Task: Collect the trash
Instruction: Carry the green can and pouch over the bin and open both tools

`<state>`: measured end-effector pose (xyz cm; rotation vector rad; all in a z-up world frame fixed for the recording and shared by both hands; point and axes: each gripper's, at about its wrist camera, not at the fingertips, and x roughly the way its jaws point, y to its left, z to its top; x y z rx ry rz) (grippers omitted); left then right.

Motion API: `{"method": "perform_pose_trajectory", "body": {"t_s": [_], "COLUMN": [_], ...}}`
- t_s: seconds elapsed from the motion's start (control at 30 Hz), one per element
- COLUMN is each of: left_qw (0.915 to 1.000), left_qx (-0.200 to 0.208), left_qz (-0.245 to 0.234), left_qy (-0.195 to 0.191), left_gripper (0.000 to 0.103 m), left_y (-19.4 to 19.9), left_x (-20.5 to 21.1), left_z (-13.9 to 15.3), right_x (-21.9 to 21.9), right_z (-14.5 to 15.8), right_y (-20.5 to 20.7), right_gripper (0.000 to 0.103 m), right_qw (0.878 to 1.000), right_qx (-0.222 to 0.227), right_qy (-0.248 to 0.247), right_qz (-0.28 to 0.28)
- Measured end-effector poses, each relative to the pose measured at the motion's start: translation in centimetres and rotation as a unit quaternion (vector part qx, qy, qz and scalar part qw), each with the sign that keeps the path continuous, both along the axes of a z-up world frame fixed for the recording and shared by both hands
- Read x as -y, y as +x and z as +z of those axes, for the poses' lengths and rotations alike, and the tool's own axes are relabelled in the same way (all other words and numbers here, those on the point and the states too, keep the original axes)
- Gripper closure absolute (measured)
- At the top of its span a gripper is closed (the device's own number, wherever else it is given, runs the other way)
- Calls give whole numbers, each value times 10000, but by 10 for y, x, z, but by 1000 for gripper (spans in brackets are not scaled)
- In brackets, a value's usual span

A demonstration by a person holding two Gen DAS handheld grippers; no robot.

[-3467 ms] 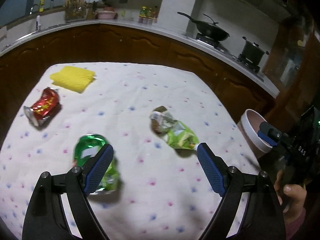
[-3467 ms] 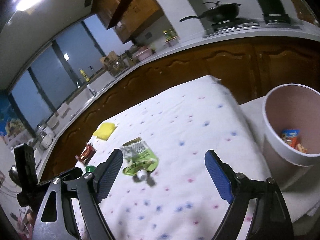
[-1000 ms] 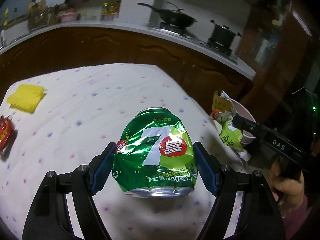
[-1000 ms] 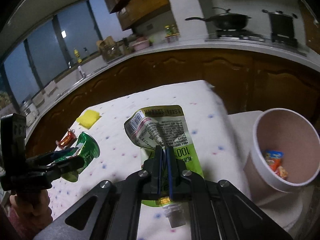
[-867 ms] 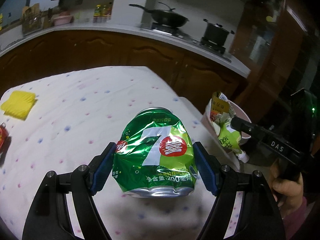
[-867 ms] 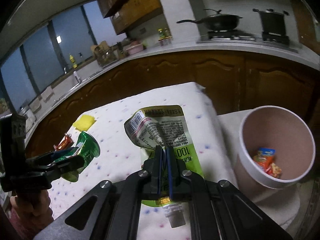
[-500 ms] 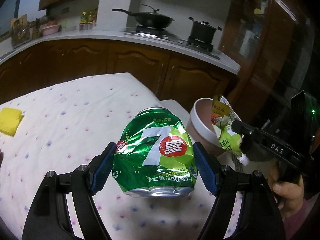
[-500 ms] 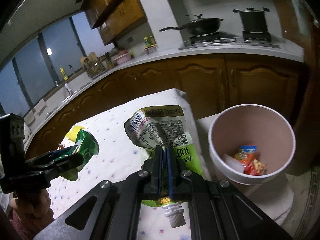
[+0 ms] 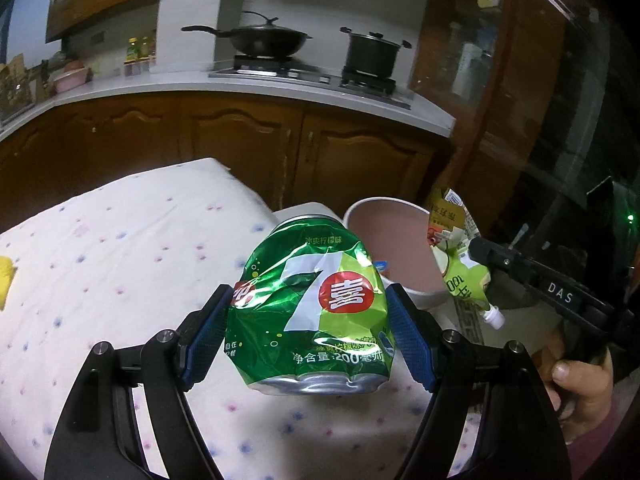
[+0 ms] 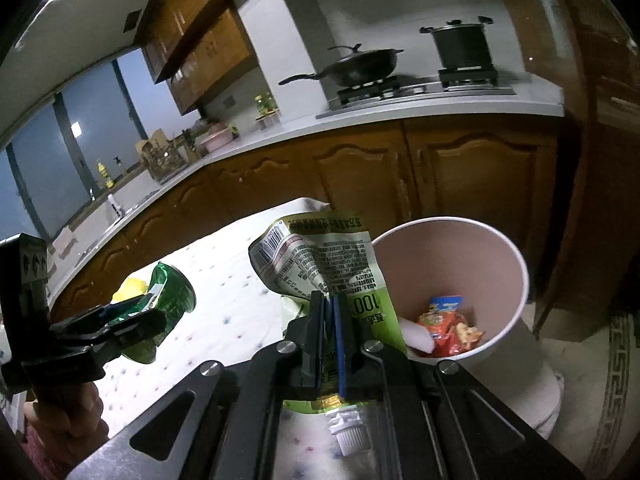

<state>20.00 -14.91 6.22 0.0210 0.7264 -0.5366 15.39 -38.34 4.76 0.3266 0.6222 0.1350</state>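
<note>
My left gripper is shut on a crushed green soda can, held above the table's right end. My right gripper is shut on a flattened green drink pouch whose white cap hangs below the fingers. Just right of the pouch stands the pink-lined waste bin with snack wrappers inside. In the left wrist view the bin sits behind the can, and the pouch hangs at its right rim. The can shows at the left in the right wrist view.
A white spotted tablecloth covers the table. A yellow sponge lies at its far left edge. Brown kitchen cabinets run behind, with a wok and a pot on the stove. A patterned floor lies right of the bin.
Both grippers have swung right with their loads. The bin has come closer and more central in both views; the red can and most of the sponge have left the left wrist view.
</note>
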Motion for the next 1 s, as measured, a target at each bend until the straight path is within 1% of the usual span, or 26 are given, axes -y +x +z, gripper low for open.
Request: {"method": "perform_pose_trajectory", "body": {"t_s": [0.43, 0.63, 0.8, 1.0], "left_qw": [9995, 9991, 9987, 9986], "left_qx": [47, 64, 95, 9], "left_qz": [-308, -413, -505, -532], "left_qy": [85, 42, 28, -7], "left_gripper": [26, 26, 26, 26], "left_y": [10, 19, 25, 38], "left_x": [52, 75, 92, 110], "left_z": [4, 4, 4, -2], "right_x": [48, 67, 79, 85], "right_z": [-3, -7, -10, -13], "right_y": [-8, -5, -1, 3], "right_gripper": [99, 99, 99, 99], "right_qw": [9991, 9982, 9975, 9970], "right_qx": [4, -17, -60, -94], "right_qy": [151, 225, 278, 296], "right_qz": [-405, -559, -643, -709]}}
